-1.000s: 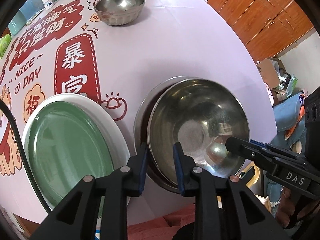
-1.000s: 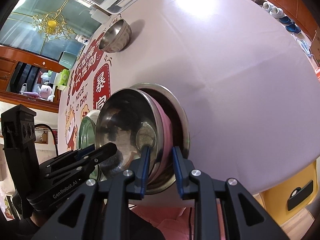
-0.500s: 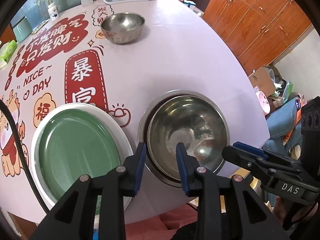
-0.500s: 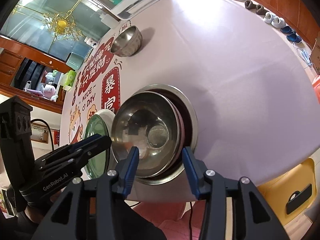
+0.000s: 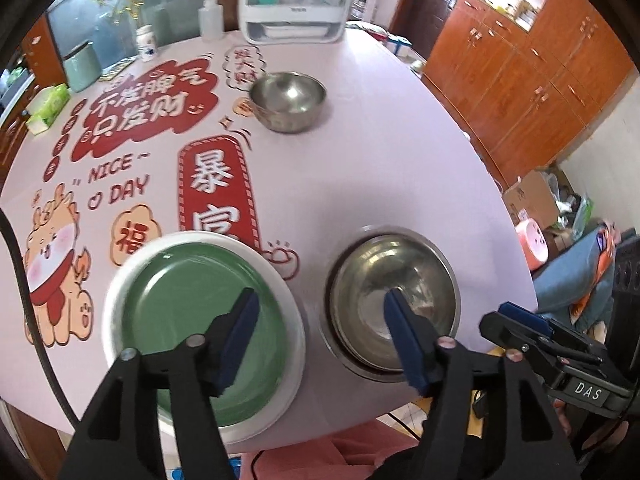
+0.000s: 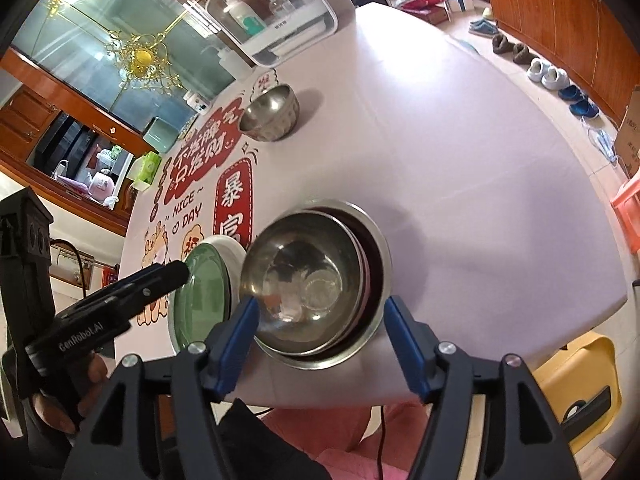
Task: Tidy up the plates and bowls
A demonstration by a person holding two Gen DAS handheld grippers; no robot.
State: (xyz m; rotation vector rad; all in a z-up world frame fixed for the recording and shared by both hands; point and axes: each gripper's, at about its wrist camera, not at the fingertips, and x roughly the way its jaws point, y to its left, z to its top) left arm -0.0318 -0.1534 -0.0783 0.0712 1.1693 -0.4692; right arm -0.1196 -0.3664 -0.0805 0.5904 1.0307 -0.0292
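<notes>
Steel bowl stack (image 6: 316, 280), pink layer only in right view, both hand-held grippers (image 5: 320, 332) (image 6: 320, 340) just spread, empty

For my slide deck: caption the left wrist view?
Open left tool above green plate and nested steel bowls; lone steel bowl beyond.

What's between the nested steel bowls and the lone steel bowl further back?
Nothing: only bare tablecloth lies between the nested steel bowls and the lone steel bowl, clearest in the right wrist view.

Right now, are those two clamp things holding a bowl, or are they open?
Left gripper: open, holding nothing, jaws just opened, above the green plate and steel bowl.
Right gripper: open, holding nothing, jaws just opened, above the same bowl.
</notes>
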